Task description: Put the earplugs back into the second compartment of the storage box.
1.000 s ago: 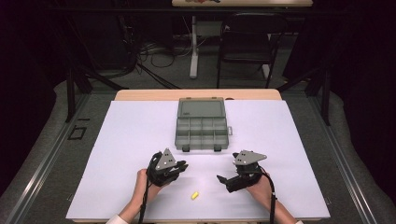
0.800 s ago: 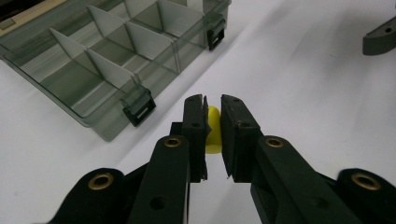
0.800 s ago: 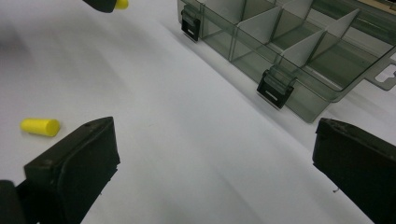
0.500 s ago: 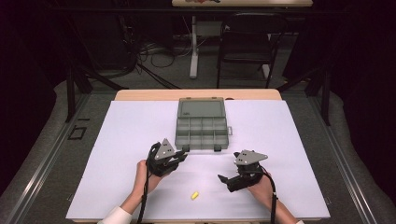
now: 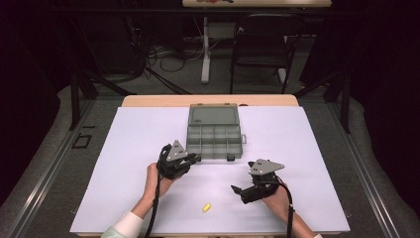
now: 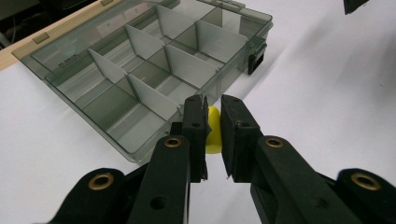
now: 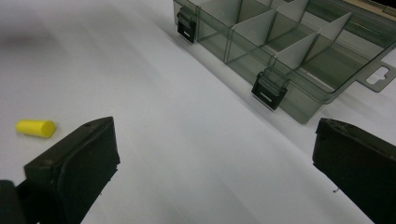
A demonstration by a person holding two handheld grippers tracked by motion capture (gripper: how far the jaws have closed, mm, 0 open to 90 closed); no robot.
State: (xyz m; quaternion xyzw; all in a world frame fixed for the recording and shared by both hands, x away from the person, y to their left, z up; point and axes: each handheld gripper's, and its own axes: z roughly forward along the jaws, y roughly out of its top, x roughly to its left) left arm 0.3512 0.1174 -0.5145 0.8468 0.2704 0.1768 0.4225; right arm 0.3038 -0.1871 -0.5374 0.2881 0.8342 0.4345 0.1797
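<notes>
Yellow foam sits pinched in my left gripper (image 6: 208, 122): a small earplug (image 6: 213, 133), clamped between the two black pads with the jaws nearly closed on it. I hold it just in front of the near-left corner of the clear grey organizer box (image 5: 214, 131), which lies open on the white tabletop (image 5: 124, 148) with its lid folded back.

To do this step well, I judge I should carry the earplug over the front wall of the box, stop above 1 compartment rather than above a divider, and lower it before letting go, so the light foam does not bounce out. A gentle squeeze is enough; pressing harder would only flatten it and make it cling to a pad on release.

Further right on the tabletop, a second yellow earplug (image 5: 206, 207) lies loose near the front edge, between my 2 hands and well apart from the box.

My right gripper (image 5: 246, 191) rests low over the tabletop with its jaws spread wide and nothing between them. It points toward the loose earplug, with the box's 2 black latches (image 7: 269, 90) off to its side.
</notes>
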